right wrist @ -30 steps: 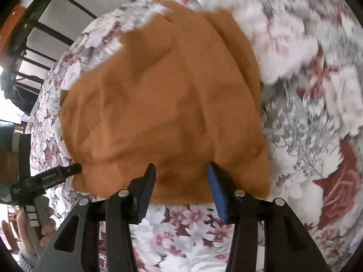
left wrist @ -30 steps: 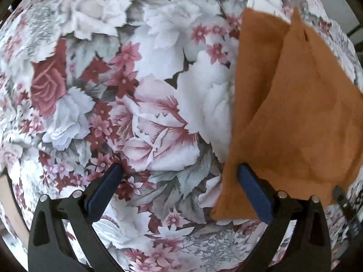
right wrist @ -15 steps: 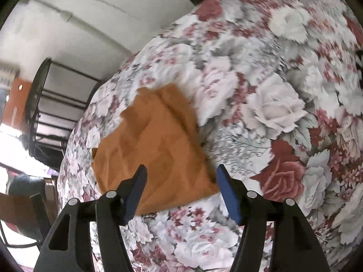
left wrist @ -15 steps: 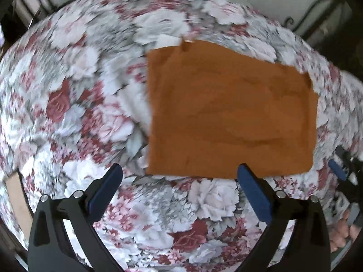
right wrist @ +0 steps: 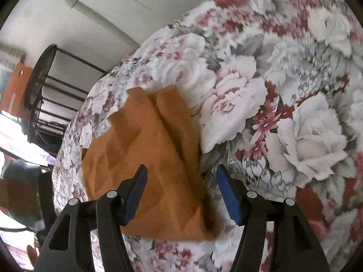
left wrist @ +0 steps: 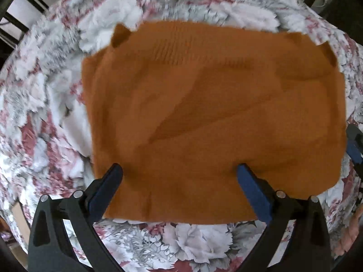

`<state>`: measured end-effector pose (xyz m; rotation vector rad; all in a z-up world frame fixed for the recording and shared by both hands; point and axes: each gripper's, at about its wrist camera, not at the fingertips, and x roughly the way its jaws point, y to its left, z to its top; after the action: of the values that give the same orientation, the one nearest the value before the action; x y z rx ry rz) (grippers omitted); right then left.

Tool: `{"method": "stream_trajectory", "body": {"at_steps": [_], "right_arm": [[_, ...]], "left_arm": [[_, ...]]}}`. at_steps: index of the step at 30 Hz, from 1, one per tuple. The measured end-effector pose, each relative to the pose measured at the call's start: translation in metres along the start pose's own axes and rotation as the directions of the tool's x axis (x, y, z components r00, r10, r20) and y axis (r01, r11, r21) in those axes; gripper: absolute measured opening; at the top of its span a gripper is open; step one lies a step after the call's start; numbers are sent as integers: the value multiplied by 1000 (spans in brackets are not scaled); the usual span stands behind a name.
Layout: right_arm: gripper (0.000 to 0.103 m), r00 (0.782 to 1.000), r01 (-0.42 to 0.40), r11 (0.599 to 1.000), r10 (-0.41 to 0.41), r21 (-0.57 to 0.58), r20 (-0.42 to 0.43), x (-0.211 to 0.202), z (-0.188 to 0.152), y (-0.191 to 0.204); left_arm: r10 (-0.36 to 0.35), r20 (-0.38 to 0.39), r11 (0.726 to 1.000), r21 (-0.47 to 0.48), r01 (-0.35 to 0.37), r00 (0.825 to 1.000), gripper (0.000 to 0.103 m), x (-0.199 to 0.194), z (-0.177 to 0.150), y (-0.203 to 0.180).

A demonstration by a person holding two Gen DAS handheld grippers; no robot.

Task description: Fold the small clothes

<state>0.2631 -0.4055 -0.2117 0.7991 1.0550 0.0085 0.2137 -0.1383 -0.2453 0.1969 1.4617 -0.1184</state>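
An orange knit garment [left wrist: 215,117] lies folded flat on the floral cloth [left wrist: 45,90], filling the middle of the left wrist view. My left gripper [left wrist: 179,183] is open and empty, its blue pads over the garment's near edge. In the right wrist view the same garment [right wrist: 147,158] lies left of centre, with a raised fold along its right side. My right gripper [right wrist: 180,192] is open and empty above the garment's near right corner. Its blue pad also shows at the right edge of the left wrist view [left wrist: 352,149].
The floral cloth [right wrist: 283,90] covers the whole work surface. Black metal racks [right wrist: 56,95] and a white wall [right wrist: 90,11] stand beyond the far edge. Dark bars [left wrist: 13,18] show at the top corners of the left wrist view.
My left gripper has moved right and closer, so the garment now fills its view. My right gripper let go of the edge, opened wider and pulled back from the garment.
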Motion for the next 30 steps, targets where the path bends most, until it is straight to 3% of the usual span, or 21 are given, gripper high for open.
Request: {"method": "stream_trajectory", "body": {"at_steps": [6, 9, 11, 15, 18, 21, 25, 27, 29, 30], "right_arm": [[65, 1000, -27, 999, 27, -34, 4, 17, -5, -1], [65, 999, -37, 997, 36, -68, -4, 21, -9, 4], [54, 998, -56, 996, 54, -68, -29, 24, -11, 10], [52, 999, -40, 993, 37, -115, -26, 20, -12, 24], [46, 997, -63, 998, 62, -22, -53, 31, -11, -2], [46, 992, -110, 993, 112, 35, -53, 34, -10, -12], [51, 997, -64, 998, 63, -28, -45, 34, -14, 2], [51, 998, -52, 998, 51, -25, -43, 33, -14, 7], [34, 998, -55, 998, 54, -14, -36, 27, -13, 12], [32, 998, -57, 998, 56, -16, -28, 24, -13, 15]], "left_arm": [[8, -14, 1000, 15, -8, 1000, 99, 40, 29, -13], [18, -17, 1000, 18, -17, 1000, 99, 47, 24, -20], [13, -16, 1000, 8, -13, 1000, 99, 48, 24, -24], [-2, 25, 1000, -5, 2, 1000, 99, 34, 25, -26], [-19, 37, 1000, -24, 19, 999, 99, 25, 21, -18], [-19, 10, 1000, -25, 20, 1000, 99, 32, 21, -16], [26, 21, 1000, 8, -26, 999, 99, 37, 20, -32], [-26, 63, 1000, 2, 26, 998, 98, 26, 22, -38], [-72, 111, 997, 13, 71, 991, 98, 11, 20, -46], [-75, 125, 997, 23, 73, 989, 98, 9, 21, -50]]}}
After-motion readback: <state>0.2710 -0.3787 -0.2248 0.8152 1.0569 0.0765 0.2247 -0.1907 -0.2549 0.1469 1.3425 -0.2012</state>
